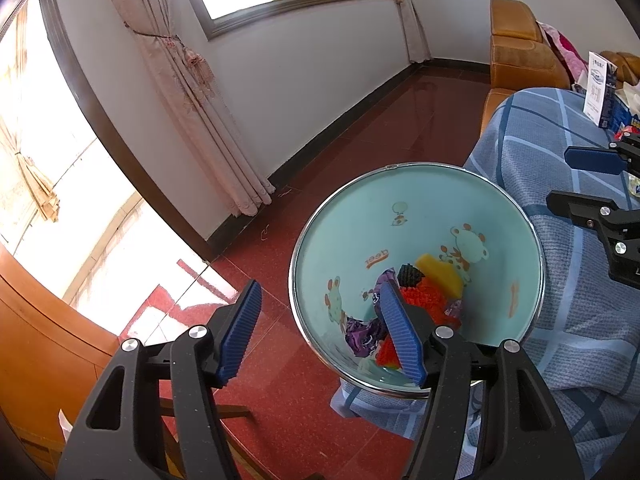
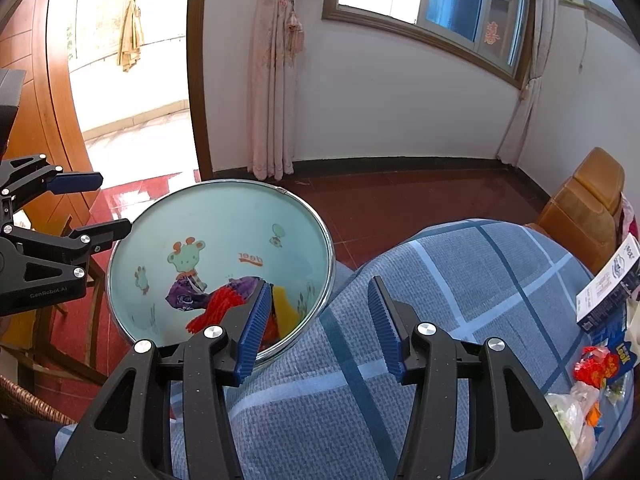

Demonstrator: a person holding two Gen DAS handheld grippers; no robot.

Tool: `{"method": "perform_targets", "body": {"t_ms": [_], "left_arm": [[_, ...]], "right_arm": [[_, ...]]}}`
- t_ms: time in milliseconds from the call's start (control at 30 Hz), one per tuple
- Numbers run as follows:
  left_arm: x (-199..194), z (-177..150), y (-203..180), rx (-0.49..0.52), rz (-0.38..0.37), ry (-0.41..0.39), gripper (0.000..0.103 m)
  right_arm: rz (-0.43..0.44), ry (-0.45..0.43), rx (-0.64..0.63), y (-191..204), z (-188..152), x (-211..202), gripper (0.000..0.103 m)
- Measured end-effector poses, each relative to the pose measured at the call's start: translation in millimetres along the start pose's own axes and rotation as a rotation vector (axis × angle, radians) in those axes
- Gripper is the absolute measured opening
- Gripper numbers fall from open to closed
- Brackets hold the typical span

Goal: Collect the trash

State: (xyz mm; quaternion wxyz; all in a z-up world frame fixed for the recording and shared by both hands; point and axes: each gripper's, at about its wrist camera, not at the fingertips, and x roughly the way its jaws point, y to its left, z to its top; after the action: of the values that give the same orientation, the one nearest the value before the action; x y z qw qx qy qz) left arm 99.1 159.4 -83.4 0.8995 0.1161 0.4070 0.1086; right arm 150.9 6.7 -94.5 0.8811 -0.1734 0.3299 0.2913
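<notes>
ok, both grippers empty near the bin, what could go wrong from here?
1. The trash bin stands on the floor tight against the blue checked cloth; a snagged cloth could tip it.
2. Remaining wrappers lie at the far right by a leaflet and boxes; the right gripper may grab non-trash.
3. The left gripper, open, hangs partly over the rim and could knock it.

Black tongs with ribbed blue pads, silver screws.
</notes>
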Motion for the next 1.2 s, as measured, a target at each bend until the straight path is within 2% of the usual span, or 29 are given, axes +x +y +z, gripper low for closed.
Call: {"method": "perform_targets", "body": {"t_ms": [67, 233, 400, 467, 633, 767, 933, 1033, 1200], "left_arm": [[0.0, -0.1, -0.1, -0.002, 0.002, -0.001, 0.067], [-0.7, 0.8, -1.0, -0.007, -0.010, 0.004, 0.067], [-6.8, 4.0, -15.7, 0.009, -0.036, -0.008, 0.069], [-12.0, 4.6, -30.1, 0.032, -0.051, -0.019, 0.075], [-28.1, 7.0, -86.5, 0.119, -0.123, -0.049, 0.077], [-45.2, 12.8, -135.8, 0.177, -0.195, -0.078, 0.077], [-68.2, 21.5, -192.2, 0.231, -0.281, -0.117, 0.077], [-84.7, 28.3, -222.4, 0.245, -0.330, -0.141, 0.078], [-106.4, 29.1, -264.2, 0.280, -0.368, -0.178, 0.092]], "right_arm": [[-0.002, -0.002, 0.002, -0.4, -0.4, -0.8, 0.051], [-0.032, 0.005, 0.036, -5.5, -3.0, -6.3, 0.053], [-0.107, -0.017, 0.105, -27.9, -24.8, -48.2, 0.059], [-0.138, -0.027, 0.142, -42.5, -38.9, -69.3, 0.061], [-0.263, -0.045, 0.273, -91.9, -87.6, -127.2, 0.063], [-0.401, -0.037, 0.414, -133.7, -145.2, -173.0, 0.064], [-0.523, -0.035, 0.558, -165.5, -210.9, -215.6, 0.066], [-0.567, -0.033, 0.610, -176.6, -236.4, -228.5, 0.066], [-0.611, -0.035, 0.682, -187.4, -272.8, -242.0, 0.066]]}}
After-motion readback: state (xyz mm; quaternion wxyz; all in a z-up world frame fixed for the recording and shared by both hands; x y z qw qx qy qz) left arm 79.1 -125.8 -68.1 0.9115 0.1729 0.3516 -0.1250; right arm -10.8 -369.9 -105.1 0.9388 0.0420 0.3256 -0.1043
